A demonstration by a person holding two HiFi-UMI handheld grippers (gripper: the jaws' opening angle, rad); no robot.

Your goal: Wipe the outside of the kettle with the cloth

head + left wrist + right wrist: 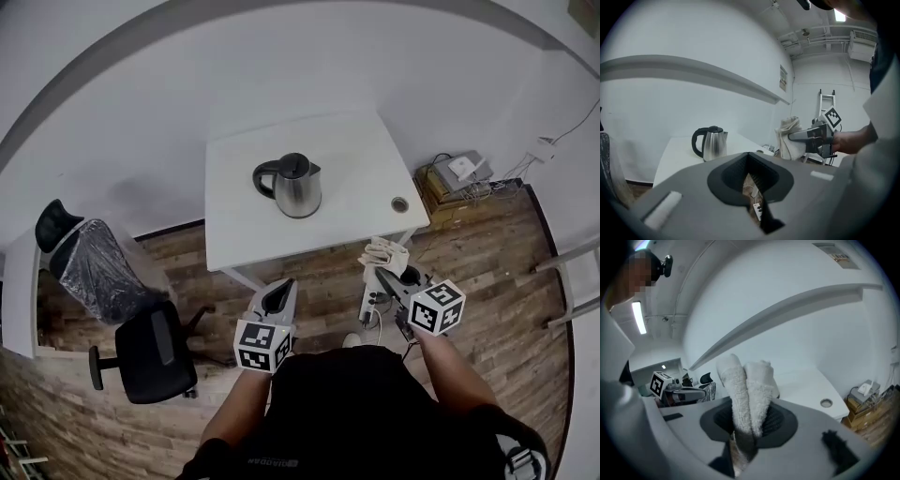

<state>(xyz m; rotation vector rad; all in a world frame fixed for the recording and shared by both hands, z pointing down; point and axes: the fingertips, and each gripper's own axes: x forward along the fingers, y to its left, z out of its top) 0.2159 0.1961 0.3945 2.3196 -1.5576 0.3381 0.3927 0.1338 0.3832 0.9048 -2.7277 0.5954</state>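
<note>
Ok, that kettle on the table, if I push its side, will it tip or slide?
Probably slides before tipping: the kettle looks squat and wide-based on a smooth table. Its shiny metal wall is likely slippery. Fill level is hidden, so weight is uncertain.

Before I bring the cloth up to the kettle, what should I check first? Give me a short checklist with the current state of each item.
1. Cloth gripped by the right gripper: ok, the jaws are shut on it and its folds stick out past them.
2. Left gripper free: ok, the jaws are together with nothing between them.
3. Kettle upright on the table with its lid down: ok.
4. Grippers at the kettle: not ok, both are short of the table's near edge, apart from the kettle.
5. Path to the kettle: ok, the tabletop between the near edge and the kettle is bare.
6. Kettle cool enough to wipe: cannot tell.
</note>
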